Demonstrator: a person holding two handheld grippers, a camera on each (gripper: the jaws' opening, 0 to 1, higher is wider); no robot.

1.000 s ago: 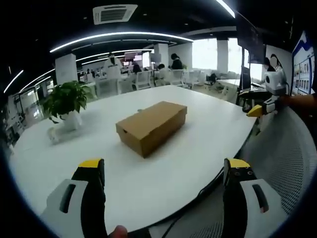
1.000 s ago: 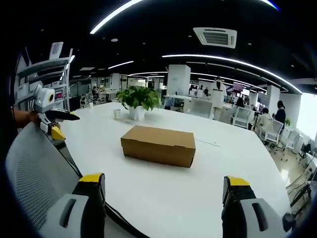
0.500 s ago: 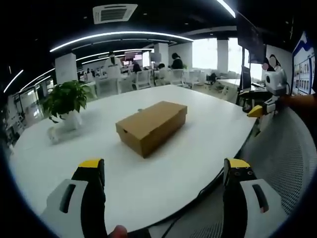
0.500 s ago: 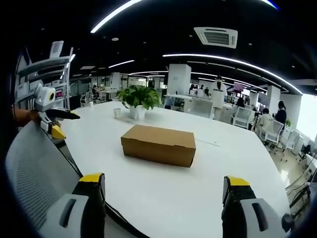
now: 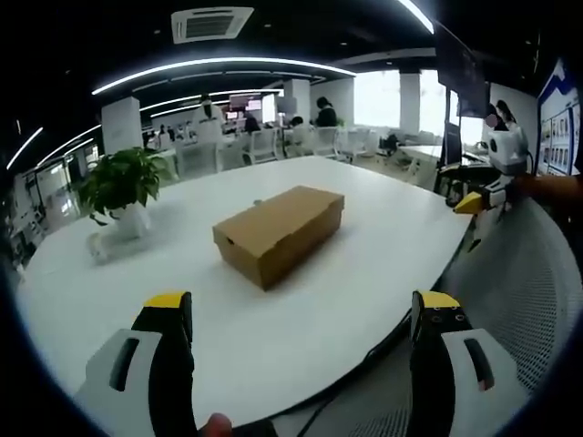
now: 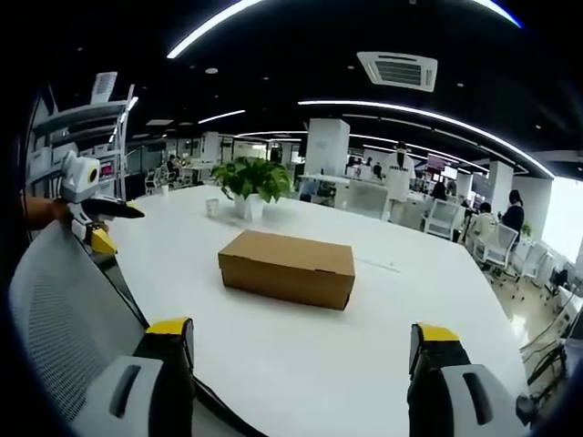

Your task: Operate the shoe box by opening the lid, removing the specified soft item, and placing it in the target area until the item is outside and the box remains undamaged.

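Closed brown cardboard shoe box (image 5: 279,233) sits lid-on near the middle of the round white table (image 5: 364,264), nothing touching it. In the right gripper view the same box (image 6: 286,267) shows its long side; in the left gripper view it shows a short end with a small slot and runs away diagonally.

Left gripper (image 5: 301,360): yellow-tipped black jaws spread wide, nothing between them, hanging over the near table edge, well apart from the box. Right gripper (image 6: 299,360): same, jaws spread wide and empty, well short of the box.

View differences:
- Left gripper view picks up the right gripper (image 5: 483,202) at its right edge, yellow tip, held by a hand; jaw state from there can't be told.
- Right gripper view picks up the left gripper (image 6: 96,223) at its left edge, over a grey mesh chair back (image 6: 64,328).
- Left gripper view shows a grey mesh chair (image 5: 519,300) at lower right, a black cable (image 5: 364,364) along the table rim, and a fingertip at the bottom edge.
- Green potted plant in a white pot (image 5: 123,191) stands left of the box in the left gripper view; in the right gripper view the plant (image 6: 250,187) is behind the box, with a small white cup (image 6: 211,208) just beside it.
- Right gripper view shows a faint thin line on the tabletop past the box's right end.

No readable print on the box. Wall posters at the far right of the left gripper view are too blurred to read.
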